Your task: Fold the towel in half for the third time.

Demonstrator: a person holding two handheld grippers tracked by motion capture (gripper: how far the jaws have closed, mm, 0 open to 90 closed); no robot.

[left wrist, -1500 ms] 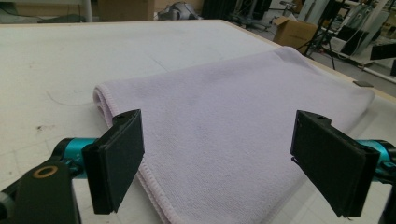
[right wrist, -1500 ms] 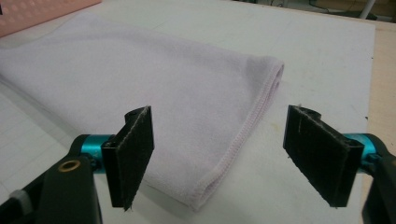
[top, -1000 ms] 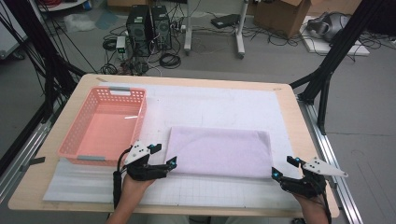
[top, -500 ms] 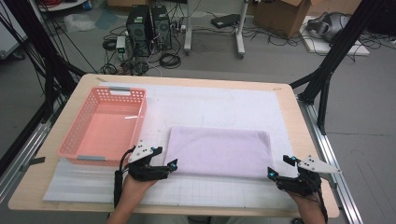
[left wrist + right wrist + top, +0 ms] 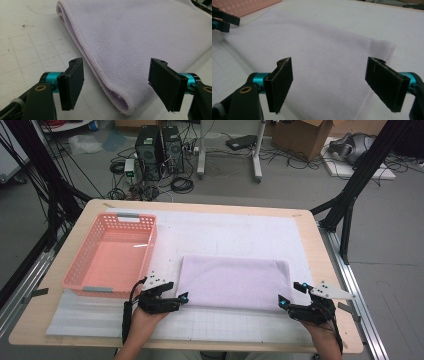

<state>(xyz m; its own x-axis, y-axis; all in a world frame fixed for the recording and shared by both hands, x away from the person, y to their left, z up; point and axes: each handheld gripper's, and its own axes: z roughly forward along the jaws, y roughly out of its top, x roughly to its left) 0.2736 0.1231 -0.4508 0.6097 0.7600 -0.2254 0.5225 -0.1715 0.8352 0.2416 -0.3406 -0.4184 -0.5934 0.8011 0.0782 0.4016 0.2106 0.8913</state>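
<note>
**Fingers poised at both near corners of the folded towel**

Fingers (image 5: 71, 83) of the left gripper (image 5: 181, 298) stand apart around the near left corner of the lilac towel (image 5: 235, 282), and they have just been closing in on it; the folded hem lies between them, not yet pinched. The right gripper (image 5: 282, 302) hovers at the near right corner with its fingers (image 5: 279, 85) apart too, the cloth below them and ungripped.

The towel lies folded flat on the counter (image 5: 320, 245), near the person's edge, just right of the pink basket (image 5: 107, 257).

A likely slip from here: the left fingers could catch only the top layer of the fold, so the towel would open when lifted. The right side looks set rather high, and closing there could miss the hem altogether, leaving one corner to drag.

A white gridded mat (image 5: 225, 232) covers most of the wooden counter. Beyond it are a grey floor, tangled cables, two computer towers (image 5: 159, 145), a cardboard box (image 5: 300, 132) and black frame struts.
</note>
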